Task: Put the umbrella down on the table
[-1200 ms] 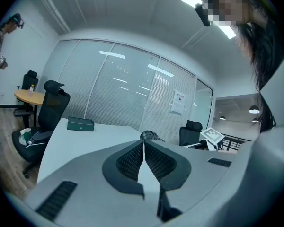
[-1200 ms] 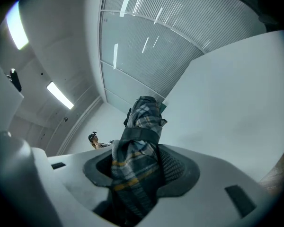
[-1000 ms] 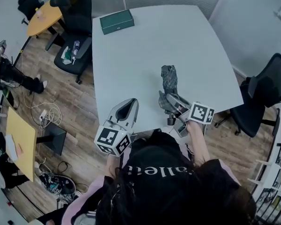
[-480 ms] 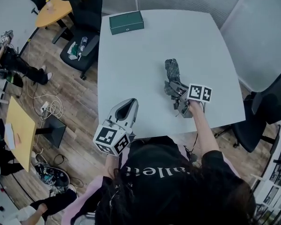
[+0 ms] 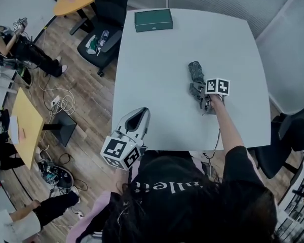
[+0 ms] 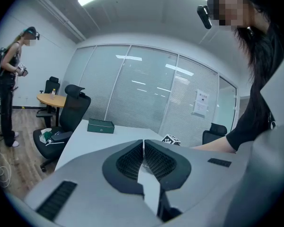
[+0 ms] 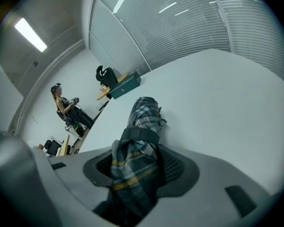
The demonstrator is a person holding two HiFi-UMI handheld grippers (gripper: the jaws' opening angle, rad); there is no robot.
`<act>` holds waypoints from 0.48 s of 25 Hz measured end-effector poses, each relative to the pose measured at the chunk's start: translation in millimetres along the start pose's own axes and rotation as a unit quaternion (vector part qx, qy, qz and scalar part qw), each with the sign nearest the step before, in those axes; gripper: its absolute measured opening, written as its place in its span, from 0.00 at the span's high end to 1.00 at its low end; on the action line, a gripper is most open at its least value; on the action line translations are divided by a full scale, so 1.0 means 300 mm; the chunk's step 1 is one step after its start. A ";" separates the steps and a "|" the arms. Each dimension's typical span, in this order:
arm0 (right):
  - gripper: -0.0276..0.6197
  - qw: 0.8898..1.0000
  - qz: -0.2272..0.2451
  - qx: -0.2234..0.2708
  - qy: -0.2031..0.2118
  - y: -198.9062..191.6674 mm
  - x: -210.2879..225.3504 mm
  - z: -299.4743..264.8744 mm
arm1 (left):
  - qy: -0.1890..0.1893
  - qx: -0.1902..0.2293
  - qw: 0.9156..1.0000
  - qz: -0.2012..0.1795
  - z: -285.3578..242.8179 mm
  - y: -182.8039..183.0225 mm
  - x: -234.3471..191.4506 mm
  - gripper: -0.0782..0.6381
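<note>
A folded plaid umbrella (image 5: 196, 78) in dark grey-green with yellow stripes lies over the white table (image 5: 157, 80), right of its middle. My right gripper (image 5: 204, 97) is shut on the umbrella's near end. In the right gripper view the umbrella (image 7: 138, 141) fills the space between the pads and points away over the tabletop. My left gripper (image 5: 138, 118) hangs at the table's near edge, jaws together, holding nothing. In the left gripper view its pads (image 6: 132, 161) meet along a thin seam.
A dark green box (image 5: 153, 20) sits at the table's far edge. Black office chairs stand at the far left (image 5: 107, 32) and at the right (image 5: 294, 135). A person (image 5: 15, 44) sits at the far left near yellow tables (image 5: 23, 128). Cables lie on the wooden floor.
My right gripper has carried the umbrella away from me and lower, from the table's near edge further onto the table. The left gripper has hardly shifted.
</note>
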State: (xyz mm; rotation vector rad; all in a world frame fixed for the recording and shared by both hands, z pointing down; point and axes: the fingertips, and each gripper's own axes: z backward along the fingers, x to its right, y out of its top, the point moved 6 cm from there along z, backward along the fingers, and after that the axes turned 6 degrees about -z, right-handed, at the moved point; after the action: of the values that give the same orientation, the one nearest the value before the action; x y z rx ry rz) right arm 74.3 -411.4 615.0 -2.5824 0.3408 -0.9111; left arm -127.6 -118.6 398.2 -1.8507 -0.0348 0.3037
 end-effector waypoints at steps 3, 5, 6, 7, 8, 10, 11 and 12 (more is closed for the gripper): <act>0.62 0.999 0.036 -0.024 -0.032 0.011 0.022 -0.040 | 0.013 -0.003 1.000 0.003 0.022 -0.002 -0.006 0.85; 0.62 0.996 0.064 -0.034 -0.048 0.017 0.033 -0.062 | 0.021 -0.005 1.000 0.005 0.029 -0.006 -0.007 0.85; 0.62 0.995 0.077 -0.036 -0.056 0.021 0.037 -0.071 | 0.025 -0.006 1.000 0.006 0.031 -0.008 -0.007 0.85; 0.62 0.994 0.086 -0.036 -0.061 0.025 0.037 -0.078 | 0.029 -0.008 1.000 0.007 0.032 -0.010 -0.006 0.85; 0.62 0.993 0.091 -0.034 -0.064 0.028 0.036 -0.083 | 0.031 -0.009 0.999 0.008 0.034 -0.012 -0.005 0.85; 0.61 0.993 0.096 -0.028 -0.065 0.031 0.029 -0.092 | 0.035 -0.010 0.999 0.011 0.037 -0.016 -0.003 0.85; 0.60 0.993 0.099 -0.025 -0.065 0.031 0.029 -0.097 | 0.036 -0.010 0.999 0.011 0.036 -0.018 -0.001 0.85; 0.59 0.992 0.101 -0.021 -0.066 0.029 0.030 -0.101 | 0.036 -0.010 0.999 0.011 0.034 -0.019 0.003 0.85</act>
State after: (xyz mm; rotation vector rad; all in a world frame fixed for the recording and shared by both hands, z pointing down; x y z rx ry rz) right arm 60.8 -430.6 637.9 -2.5708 0.5769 -0.6656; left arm -128.3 -107.2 400.8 -1.8825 0.0329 0.2530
